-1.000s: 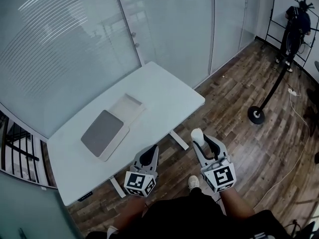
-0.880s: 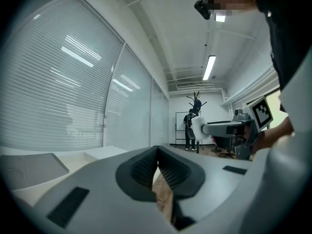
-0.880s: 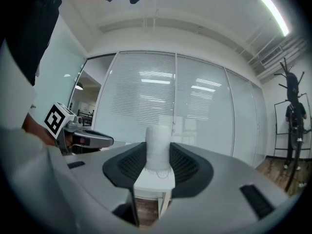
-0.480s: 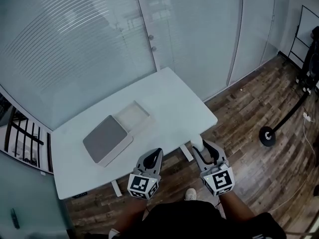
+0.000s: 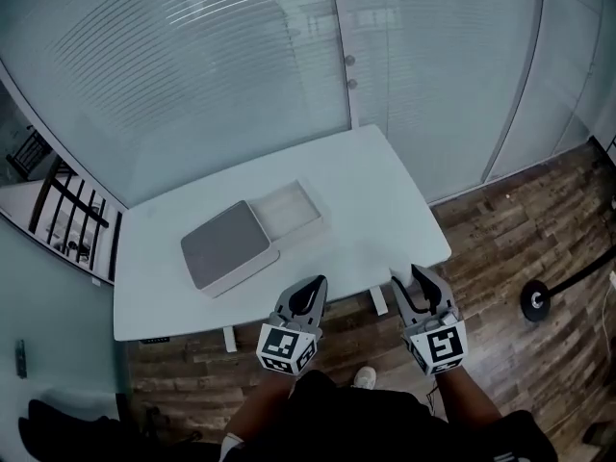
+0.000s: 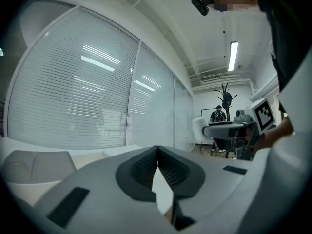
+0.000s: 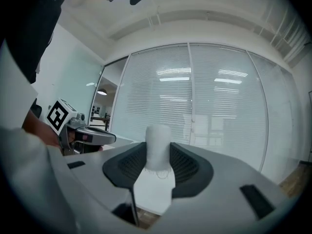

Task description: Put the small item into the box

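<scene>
Two grippers are hovering bottom centre, just short of the table [image 5: 385, 191] edge: the left gripper [image 5: 310, 292] is pinched together on nothing, the right gripper [image 5: 414, 282] is clamping the white small item [image 7: 158, 135]. Beyond, mid-frame, the open box [image 5: 289, 212] is sitting beside its grey lid [image 5: 223, 245], blinds [image 5: 192, 65] filling the top.

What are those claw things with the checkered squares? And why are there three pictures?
They are grabbing tools; a person holds one in each hand. One picture is taken from the person's head, looking down. The other two look out from each tool. The left gripper is closed and empty. The right gripper pinches a small white item. On the white table sits an open box with a grey lid beside it.
</scene>
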The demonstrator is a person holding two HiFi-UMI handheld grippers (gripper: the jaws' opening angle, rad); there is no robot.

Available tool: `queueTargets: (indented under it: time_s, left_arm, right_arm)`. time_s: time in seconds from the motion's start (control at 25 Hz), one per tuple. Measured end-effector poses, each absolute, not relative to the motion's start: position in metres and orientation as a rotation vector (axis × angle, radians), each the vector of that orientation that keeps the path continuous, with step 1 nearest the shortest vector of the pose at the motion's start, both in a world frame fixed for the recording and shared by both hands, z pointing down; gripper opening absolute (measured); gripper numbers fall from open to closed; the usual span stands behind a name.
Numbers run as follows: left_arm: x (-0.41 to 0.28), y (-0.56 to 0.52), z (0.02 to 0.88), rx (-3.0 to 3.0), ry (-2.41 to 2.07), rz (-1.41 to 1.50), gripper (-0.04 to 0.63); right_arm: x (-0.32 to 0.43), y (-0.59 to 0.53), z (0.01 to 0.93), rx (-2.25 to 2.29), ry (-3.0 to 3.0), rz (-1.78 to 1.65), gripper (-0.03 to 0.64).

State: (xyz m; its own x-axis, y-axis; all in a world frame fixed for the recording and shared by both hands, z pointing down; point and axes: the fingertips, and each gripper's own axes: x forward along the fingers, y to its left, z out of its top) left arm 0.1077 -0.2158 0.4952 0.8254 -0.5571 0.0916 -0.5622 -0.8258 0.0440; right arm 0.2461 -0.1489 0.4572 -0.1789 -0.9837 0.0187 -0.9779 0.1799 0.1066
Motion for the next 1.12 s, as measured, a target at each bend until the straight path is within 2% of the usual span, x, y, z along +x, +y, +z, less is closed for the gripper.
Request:
queueTargets:
  time_s: [1.12]
  left_arm:
    - [0.014, -0.375, 0.481, 2.843, -1.186, 0.049, 0.011]
  right_arm:
    - [0.168, -0.354, 0.454, 1.769, -2.532, -0.09, 0.156]
